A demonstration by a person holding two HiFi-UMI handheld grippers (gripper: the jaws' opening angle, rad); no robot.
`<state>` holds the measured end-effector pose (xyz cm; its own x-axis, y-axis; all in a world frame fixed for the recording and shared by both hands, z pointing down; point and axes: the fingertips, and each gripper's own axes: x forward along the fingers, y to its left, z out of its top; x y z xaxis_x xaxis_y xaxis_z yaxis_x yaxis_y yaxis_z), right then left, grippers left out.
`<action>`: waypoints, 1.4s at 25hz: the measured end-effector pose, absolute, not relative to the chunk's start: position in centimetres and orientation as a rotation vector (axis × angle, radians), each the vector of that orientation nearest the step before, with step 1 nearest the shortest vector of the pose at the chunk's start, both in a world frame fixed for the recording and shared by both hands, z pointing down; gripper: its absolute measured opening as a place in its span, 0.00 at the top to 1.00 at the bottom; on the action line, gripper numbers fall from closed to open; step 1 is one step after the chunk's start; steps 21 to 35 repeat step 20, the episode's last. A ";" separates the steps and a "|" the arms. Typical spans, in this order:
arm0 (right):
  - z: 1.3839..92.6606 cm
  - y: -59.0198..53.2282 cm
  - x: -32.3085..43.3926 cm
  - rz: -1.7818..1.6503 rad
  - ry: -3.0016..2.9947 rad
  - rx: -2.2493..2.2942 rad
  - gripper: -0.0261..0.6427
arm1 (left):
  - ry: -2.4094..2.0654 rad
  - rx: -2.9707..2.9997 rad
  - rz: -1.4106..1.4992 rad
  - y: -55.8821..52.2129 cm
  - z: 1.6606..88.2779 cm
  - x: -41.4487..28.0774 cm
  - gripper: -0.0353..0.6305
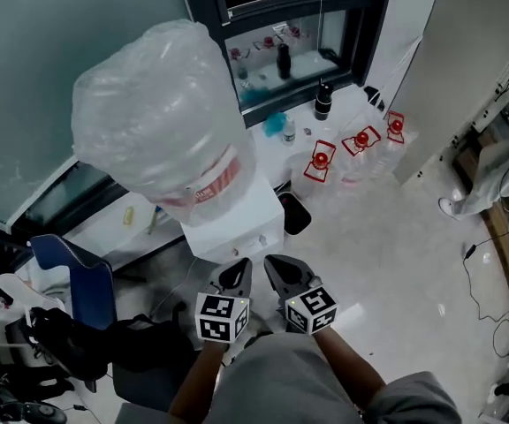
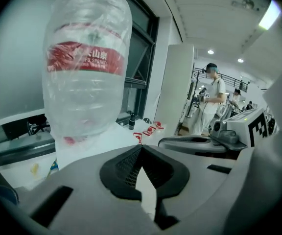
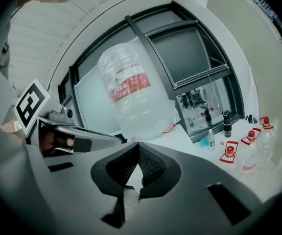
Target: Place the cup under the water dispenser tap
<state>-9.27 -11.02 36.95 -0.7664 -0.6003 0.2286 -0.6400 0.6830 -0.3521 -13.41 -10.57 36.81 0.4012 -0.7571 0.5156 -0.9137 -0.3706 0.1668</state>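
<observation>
Left gripper [image 1: 239,268] and right gripper [image 1: 275,263], one in each of a person's hands, hang side by side just in front of a white dispenser [image 1: 241,223], their tips aimed toward it and their marker cubes turned up to the head camera. Each gripper's own view shows its black ribbed pads pressed together at the tips, with only a narrow wedge of white visible below the point where they meet. A large clear bottle [image 1: 157,104] sits upside down on top of the dispenser, wrapped in crinkled plastic film and ringed by a red label. It fills the upper part of both gripper views. The cup cannot be made out in any of the three views. To the right of the dispenser, a black bin [image 1: 294,212] stands against its side. Beyond the bin, three spare bottles [image 1: 360,144] with red caps and red tags stand in a row on the pale floor. A dark flask [image 1: 322,100] stands upright on the white ledge under the window, near a few smaller bottles. At the head view's lower left, a blue chair [image 1: 82,276] stands beside a dark heap of bags. In the left gripper view, a person in white [image 2: 212,102] stands well back in the room under ceiling lights.
</observation>
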 end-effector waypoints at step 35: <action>32.6 -12.4 -10.7 0.717 -2.821 0.940 0.95 | -1.390 2.288 0.280 -11.5 33.0 -15.2 0.94</action>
